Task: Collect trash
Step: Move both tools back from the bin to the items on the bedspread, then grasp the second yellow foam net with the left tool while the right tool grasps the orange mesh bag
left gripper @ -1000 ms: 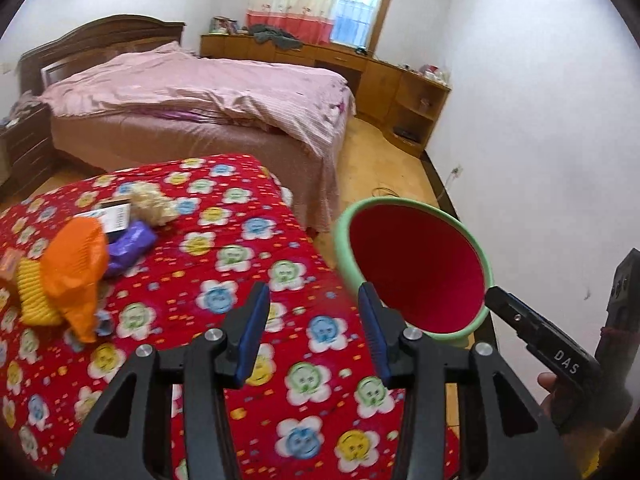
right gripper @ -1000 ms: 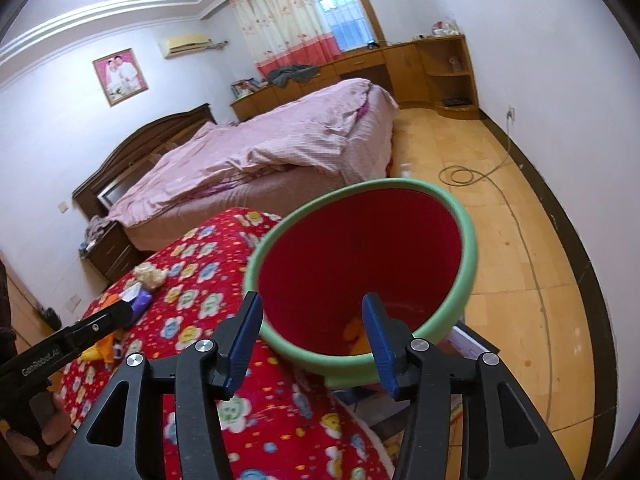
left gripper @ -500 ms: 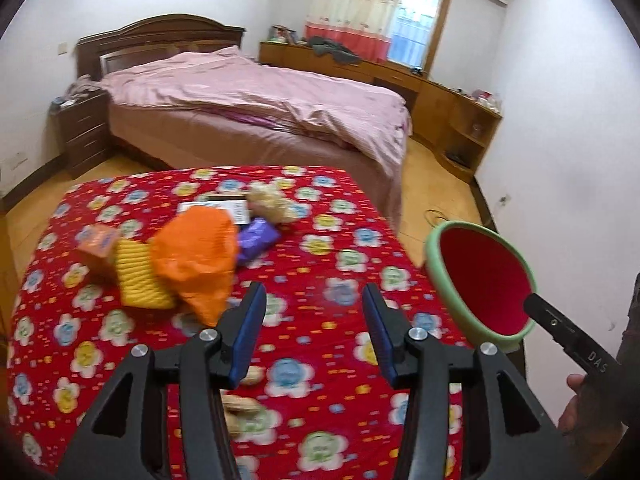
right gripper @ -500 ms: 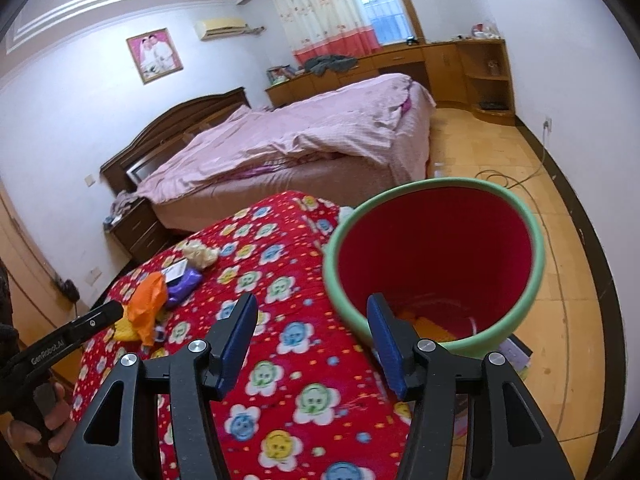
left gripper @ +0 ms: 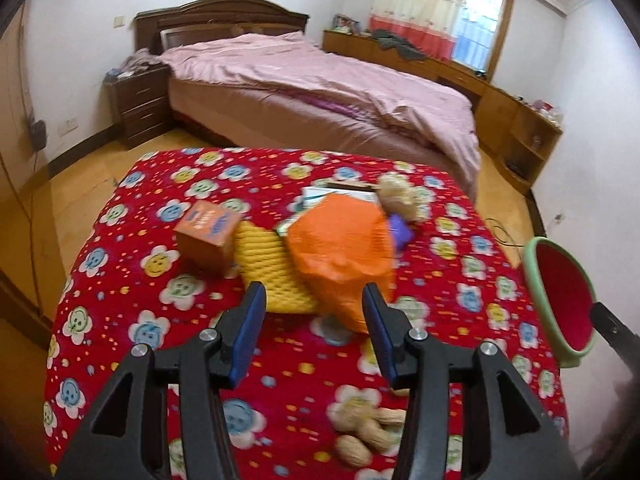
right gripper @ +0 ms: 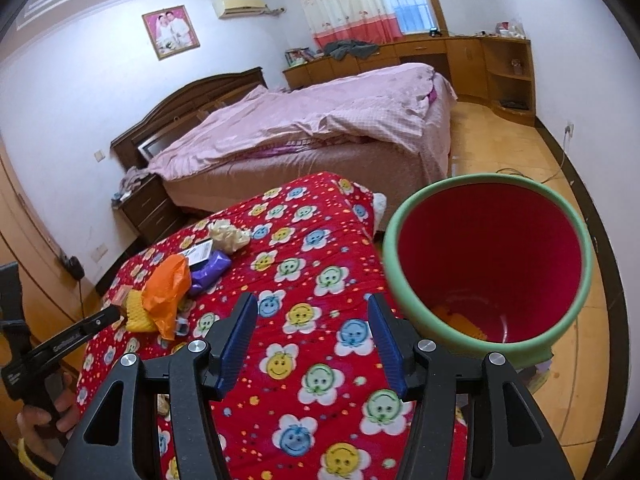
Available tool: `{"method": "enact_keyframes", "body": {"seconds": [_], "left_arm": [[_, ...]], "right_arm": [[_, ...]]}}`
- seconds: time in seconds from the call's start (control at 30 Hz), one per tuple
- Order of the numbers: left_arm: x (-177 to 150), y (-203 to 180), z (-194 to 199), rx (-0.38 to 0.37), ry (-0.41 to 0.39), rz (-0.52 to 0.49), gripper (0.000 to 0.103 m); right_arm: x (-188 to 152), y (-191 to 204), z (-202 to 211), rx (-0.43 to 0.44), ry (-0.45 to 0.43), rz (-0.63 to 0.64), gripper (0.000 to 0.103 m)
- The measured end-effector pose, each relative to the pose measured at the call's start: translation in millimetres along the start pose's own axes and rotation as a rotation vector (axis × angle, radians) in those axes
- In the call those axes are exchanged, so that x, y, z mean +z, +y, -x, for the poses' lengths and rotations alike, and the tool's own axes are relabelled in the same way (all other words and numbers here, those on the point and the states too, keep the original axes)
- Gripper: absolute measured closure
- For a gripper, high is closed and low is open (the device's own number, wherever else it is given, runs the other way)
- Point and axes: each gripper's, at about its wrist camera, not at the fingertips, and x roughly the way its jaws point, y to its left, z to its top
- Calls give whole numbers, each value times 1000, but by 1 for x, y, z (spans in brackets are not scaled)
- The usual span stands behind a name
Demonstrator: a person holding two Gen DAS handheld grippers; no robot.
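You are bringing the left tool (left gripper: 314, 322), half-open and empty, toward the orange bag (left gripper: 340, 250) just ahead, so it is risking snagging the yellow mesh (left gripper: 268, 270) alongside.

From the left wrist view the peanuts (left gripper: 370, 432) lie half behind the left gripper (left gripper: 312, 334), whose arms cover their right side, and they are smeared by blur. The white booklet (left gripper: 340, 193) is mostly buried behind the orange bag (left gripper: 340, 248), so its print cannot be read, and the purple wrapper (left gripper: 400, 230) shows only a corner past that same bag. The bin (left gripper: 534, 280), right of the orange bag, is partly cut off there by the other gripper's finger, and in the right wrist view its yellow contents (right gripper: 460, 322) sit too deep to identify.
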Motion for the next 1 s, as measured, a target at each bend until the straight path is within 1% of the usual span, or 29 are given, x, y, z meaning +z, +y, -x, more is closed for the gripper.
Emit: {"method": "enact_keyframes", "body": {"seconds": [0.07,0.23,0.43,0.57,0.73,0.93,1.0], "left_arm": [[1,12,-10,11,16,17,53],[3,27,-30,5,49,52,53],[2,35,-52,-2,89,81,53],[1,38,-66,-19,116,104,53],[0,40,-77,-57,127,131,53],[2,37,-83,-64,123,140,53],[3,37,-83,-73,121,137,63]], "right_arm": [[1,6,-6,0,8,8,44],[3,18,-22,-1,30,21,44],[5,35,-43,7,62,55,44],[6,42,-54,18,78,72,44],[6,51,-67,26,96,97,44],[5,60,-80,41,122,123,44],[5,62,-84,53,129,129,44]]}}
